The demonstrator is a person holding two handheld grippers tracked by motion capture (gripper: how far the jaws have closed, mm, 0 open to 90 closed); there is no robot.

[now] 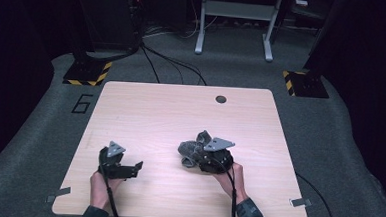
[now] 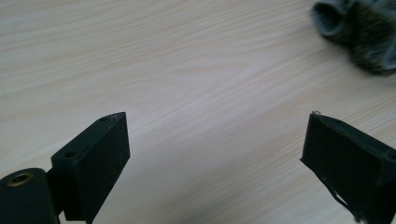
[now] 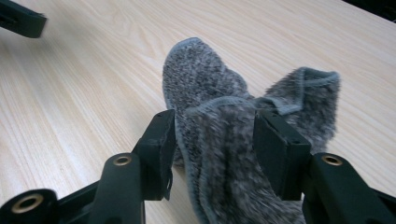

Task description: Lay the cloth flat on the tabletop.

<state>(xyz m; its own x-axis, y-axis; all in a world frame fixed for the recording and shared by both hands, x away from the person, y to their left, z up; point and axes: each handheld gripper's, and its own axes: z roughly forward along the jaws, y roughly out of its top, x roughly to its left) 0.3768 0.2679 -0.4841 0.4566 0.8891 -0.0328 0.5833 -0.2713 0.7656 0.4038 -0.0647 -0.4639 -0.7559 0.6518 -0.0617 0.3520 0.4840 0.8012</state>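
Lying crumpled on the pale wooden table (image 1: 146, 106), the grey fuzzy sock (image 3: 205, 84) points away from the right tongs (image 3: 215, 135), which grasp it; its lower part is cut off. Left tongs (image 2: 215, 149) are released.

A lab or test room, dark all round: grey carpet floor (image 1: 39, 130) under a pale wooden table (image 1: 180, 118). Yellow-and-black hazard-striped stand bases (image 1: 87, 73) sit at 10 and 2 o'clock, black cables (image 1: 173, 67) snake across the floor at 12, a grey metal frame (image 1: 235, 20) stands beyond, and a taped number six (image 1: 82, 103) marks the carpet at 9.
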